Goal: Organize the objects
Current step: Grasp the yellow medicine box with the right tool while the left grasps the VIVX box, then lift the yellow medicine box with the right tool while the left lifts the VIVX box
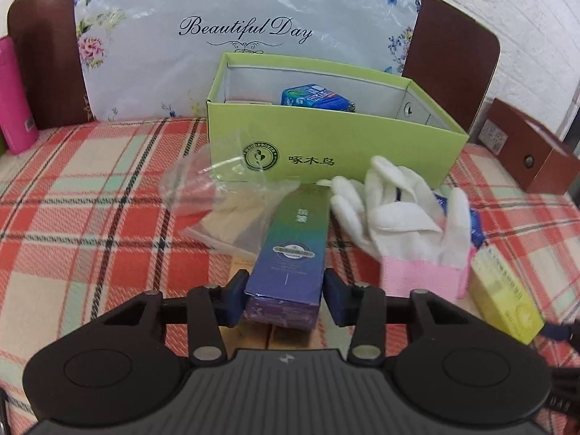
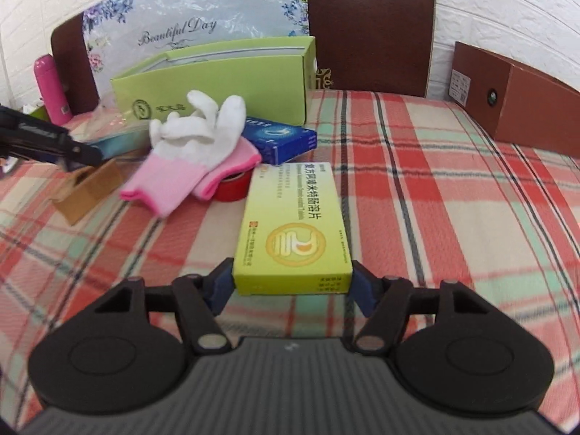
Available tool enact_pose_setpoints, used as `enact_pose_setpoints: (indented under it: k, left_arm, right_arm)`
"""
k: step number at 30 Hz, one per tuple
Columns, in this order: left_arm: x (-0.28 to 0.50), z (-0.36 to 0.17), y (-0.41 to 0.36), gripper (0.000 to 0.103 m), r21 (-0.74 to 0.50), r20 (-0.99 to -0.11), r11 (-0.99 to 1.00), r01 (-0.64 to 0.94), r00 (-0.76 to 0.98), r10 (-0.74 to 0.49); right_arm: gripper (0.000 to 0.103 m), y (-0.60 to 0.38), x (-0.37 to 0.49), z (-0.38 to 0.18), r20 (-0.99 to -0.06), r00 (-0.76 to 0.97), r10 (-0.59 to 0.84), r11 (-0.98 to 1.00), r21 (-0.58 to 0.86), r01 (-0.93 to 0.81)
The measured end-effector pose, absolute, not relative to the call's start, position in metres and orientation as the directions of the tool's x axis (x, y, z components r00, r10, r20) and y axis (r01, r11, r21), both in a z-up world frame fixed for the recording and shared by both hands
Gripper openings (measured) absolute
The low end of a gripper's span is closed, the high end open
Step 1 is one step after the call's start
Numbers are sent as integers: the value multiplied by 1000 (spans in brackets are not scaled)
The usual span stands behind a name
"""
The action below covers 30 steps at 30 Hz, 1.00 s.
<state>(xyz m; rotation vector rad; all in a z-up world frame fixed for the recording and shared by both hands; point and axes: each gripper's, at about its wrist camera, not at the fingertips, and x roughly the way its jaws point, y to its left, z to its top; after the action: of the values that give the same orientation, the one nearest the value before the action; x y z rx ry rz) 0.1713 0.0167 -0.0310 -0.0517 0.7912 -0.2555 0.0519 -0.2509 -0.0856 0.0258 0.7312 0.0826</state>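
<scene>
A long purple-to-green carton (image 1: pixel 290 250) lies on the plaid cloth, pointing toward the open green shoebox (image 1: pixel 326 145). My left gripper (image 1: pixel 284 297) is shut on the carton's near end, its blue pads pressed to both sides. A flat yellow-green medicine box (image 2: pixel 293 228) sits between my right gripper's (image 2: pixel 293 282) pads, which press on its near corners. The same yellow box (image 1: pixel 504 301) shows at the right edge of the left wrist view. A blue pack (image 1: pixel 315 98) rests inside the shoebox.
White gloves with pink cuffs (image 2: pixel 195 145) lie over a red tape roll (image 2: pixel 232 186) and a blue box (image 2: pixel 279 137). A clear plastic bag (image 1: pixel 224 199) and a small cardboard box (image 2: pixel 90 188) lie nearby. A pink bottle (image 2: pixel 50 87) stands far left, a brown box (image 2: pixel 514 98) far right.
</scene>
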Motion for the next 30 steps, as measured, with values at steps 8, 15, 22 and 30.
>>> enact_pose_setpoints:
  k: [8, 15, 22, 30]
  left_arm:
    - [88, -8, 17, 41, -181, -643, 949, 259, 699, -313]
    - [31, -34, 18, 44, -200, -704, 930, 310, 615, -356]
    - [47, -44, 9, 61, -137, -735, 940, 312, 605, -308]
    - [70, -50, -14, 62, -108, -754, 947, 303, 596, -277]
  right_arm:
    - [66, -229, -3, -75, -676, 710, 196, 979, 99, -176]
    - [80, -215, -34, -79, -710, 652, 266, 955, 104, -277]
    - [84, -209, -27, -75, -691, 680, 245, 960, 73, -271]
    - [84, -201, -10, -76, -681, 690, 243, 959, 60, -278]
